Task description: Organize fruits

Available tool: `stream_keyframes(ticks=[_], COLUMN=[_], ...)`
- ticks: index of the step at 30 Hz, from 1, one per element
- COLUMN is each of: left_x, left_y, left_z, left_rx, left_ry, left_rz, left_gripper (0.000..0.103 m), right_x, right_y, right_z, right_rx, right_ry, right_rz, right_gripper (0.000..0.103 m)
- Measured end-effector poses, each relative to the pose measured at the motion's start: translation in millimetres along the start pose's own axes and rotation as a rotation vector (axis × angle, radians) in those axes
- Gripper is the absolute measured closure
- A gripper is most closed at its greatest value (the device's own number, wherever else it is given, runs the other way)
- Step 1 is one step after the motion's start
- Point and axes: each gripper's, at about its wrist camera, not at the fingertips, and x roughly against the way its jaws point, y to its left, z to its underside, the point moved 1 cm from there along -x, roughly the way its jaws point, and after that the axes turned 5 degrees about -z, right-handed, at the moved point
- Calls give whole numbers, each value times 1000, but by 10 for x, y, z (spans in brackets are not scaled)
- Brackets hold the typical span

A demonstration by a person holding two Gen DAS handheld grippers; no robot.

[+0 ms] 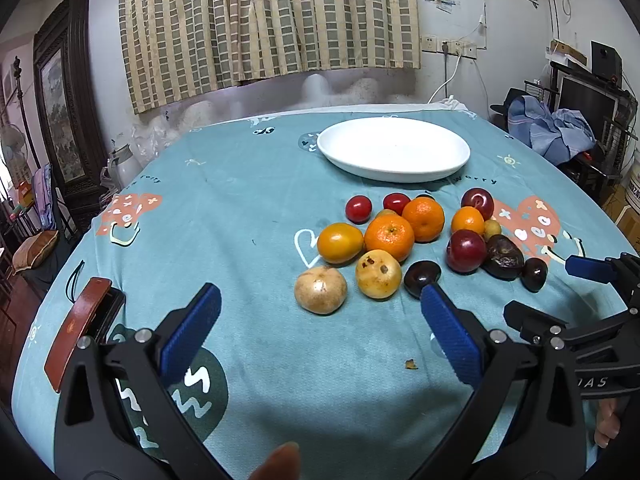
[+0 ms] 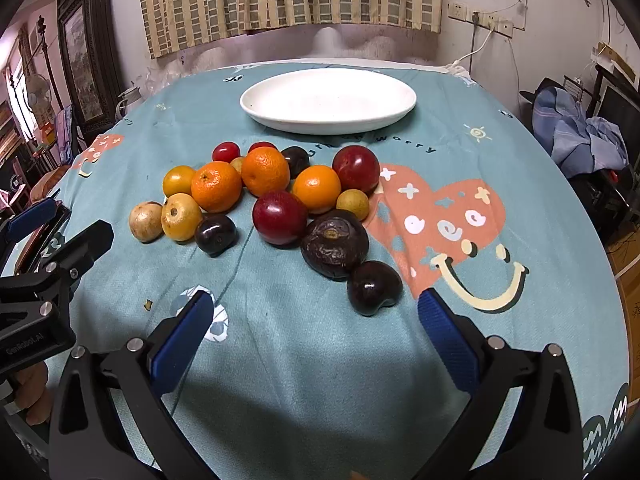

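A heap of several fruits lies on the teal tablecloth: oranges (image 1: pixel 389 237) (image 2: pixel 216 186), red plums (image 1: pixel 465 250) (image 2: pixel 279 217), dark plums (image 1: pixel 422 278) (image 2: pixel 373 287), a wrinkled dark fruit (image 2: pixel 335 242), pale yellow fruits (image 1: pixel 320 289) (image 2: pixel 181 216) and small red tomatoes (image 1: pixel 358 209) (image 2: pixel 226 151). Behind the heap stands an empty white plate (image 1: pixel 394 148) (image 2: pixel 328 100). My left gripper (image 1: pixel 320 300) is open, near side of the heap, nothing between its fingers. My right gripper (image 2: pixel 316 312) is open too, in front of the dark plum, touching nothing.
A reddish-brown object (image 1: pixel 78 330) lies at the table's left edge. A small crumb (image 1: pixel 411 365) sits on the cloth. Curtains hang behind the table; furniture and blue clothes (image 2: pixel 576 128) stand to the right. Each view shows the other gripper at its side.
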Motion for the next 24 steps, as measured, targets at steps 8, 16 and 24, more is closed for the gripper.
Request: stream_keyframes(ticks=[8, 16, 24], left_x=[-7, -2, -7], left_y=[1, 10, 5], left_z=[4, 4, 4], left_rx=[0, 2, 1], left_ry=[0, 1, 2], left_rz=[0, -1, -1], left_gripper=[2, 2, 2], right_x=[-14, -25, -26], right_y=[12, 17, 25], right_z=[11, 10, 24], right_rx=[-1, -2, -2], right_ry=[6, 6, 7], right_rz=[-3, -4, -5], right_gripper=[1, 1, 1])
